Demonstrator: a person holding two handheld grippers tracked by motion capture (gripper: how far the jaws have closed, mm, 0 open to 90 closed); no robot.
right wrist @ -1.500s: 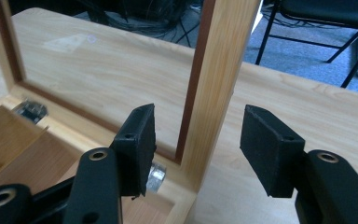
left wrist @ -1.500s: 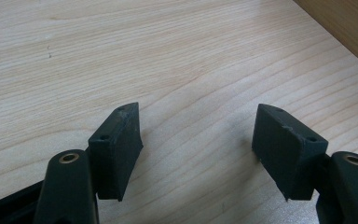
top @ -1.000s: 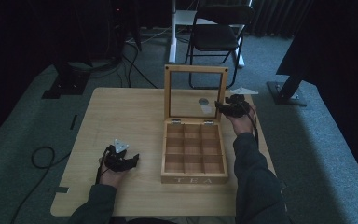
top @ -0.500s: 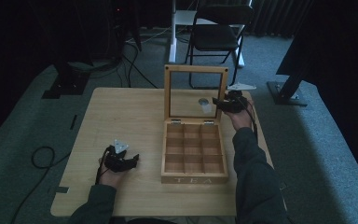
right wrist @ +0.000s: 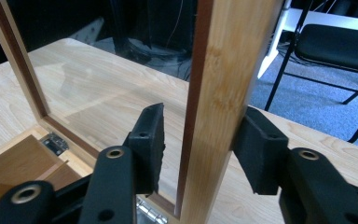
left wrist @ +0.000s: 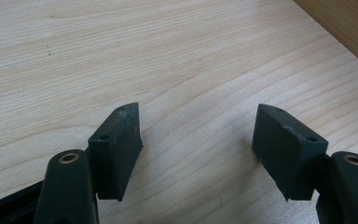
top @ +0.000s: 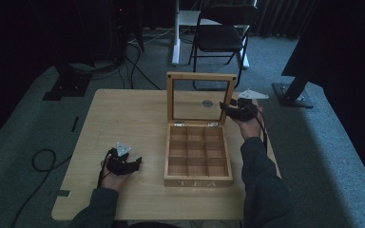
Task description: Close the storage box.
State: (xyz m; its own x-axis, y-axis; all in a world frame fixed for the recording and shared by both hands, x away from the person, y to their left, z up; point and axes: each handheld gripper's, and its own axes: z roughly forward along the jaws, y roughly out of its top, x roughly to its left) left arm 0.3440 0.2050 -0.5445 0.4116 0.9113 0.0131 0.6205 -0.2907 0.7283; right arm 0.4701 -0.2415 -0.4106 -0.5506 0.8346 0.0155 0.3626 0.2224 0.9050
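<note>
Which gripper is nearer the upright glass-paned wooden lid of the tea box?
Right. The right gripper straddles the upright glass-paned wooden lid's side frame, its jaws having just been closing. The left gripper rests on the table, well away.

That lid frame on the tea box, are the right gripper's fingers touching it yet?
Cannot tell. In the right gripper view the lid frame stands between the fingers, which have just been closing; one seems against the wood, the other shows a sliver of gap.

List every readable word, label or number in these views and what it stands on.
"TEA": on the front wall of the wooden box, high view.
No other text can be read in the pictures.
</note>
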